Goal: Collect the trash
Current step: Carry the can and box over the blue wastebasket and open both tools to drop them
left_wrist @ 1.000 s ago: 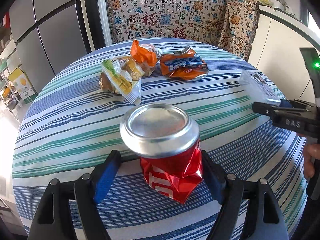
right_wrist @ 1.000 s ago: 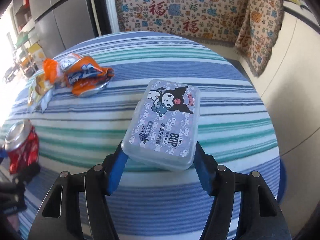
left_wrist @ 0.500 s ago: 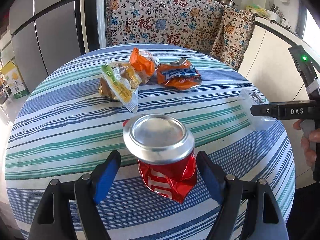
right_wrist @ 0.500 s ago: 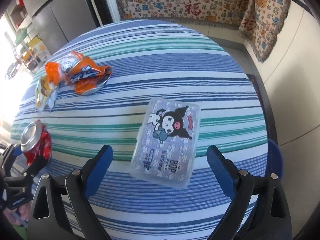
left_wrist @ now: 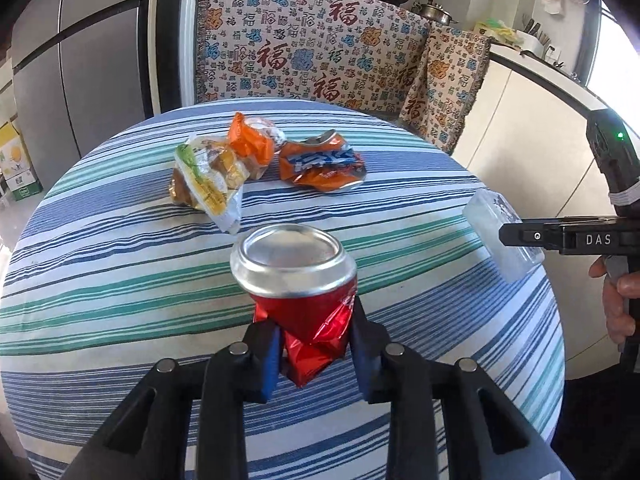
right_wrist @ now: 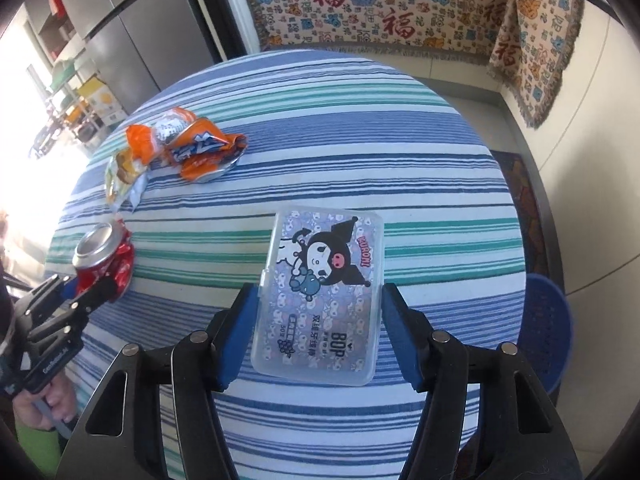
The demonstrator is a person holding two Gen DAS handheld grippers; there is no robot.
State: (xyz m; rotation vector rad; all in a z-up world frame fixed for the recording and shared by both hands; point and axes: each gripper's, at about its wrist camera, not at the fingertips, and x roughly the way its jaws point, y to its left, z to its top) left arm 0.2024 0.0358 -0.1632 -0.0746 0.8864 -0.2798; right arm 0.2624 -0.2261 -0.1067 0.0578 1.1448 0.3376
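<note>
A crushed red can [left_wrist: 294,256] stands upright on the striped round table [left_wrist: 120,280]. My left gripper [left_wrist: 312,330] is closing, its blue pads pressing the can's crumpled lower part; the can [right_wrist: 102,248] and left gripper [right_wrist: 92,288] also show in the right wrist view. My right gripper [right_wrist: 320,296] is closing too, both pads against the long sides of a clear plastic box [right_wrist: 320,280] with a cartoon label. In the left wrist view the box [left_wrist: 492,220] hangs tilted at the table's right edge in the right gripper [left_wrist: 520,236].
At the table's far side lie a crushed orange can [left_wrist: 320,164], an orange wrapper [left_wrist: 250,144] and a clear snack bag [left_wrist: 208,184]. A blue basket [right_wrist: 548,328] stands on the floor beside the table. A patterned cloth [left_wrist: 320,60] covers the seat behind.
My left jaws have gone from wide apart to pressed on the red can. My right jaws opened wide over the box lying on the table, then closed on it and raised it.
</note>
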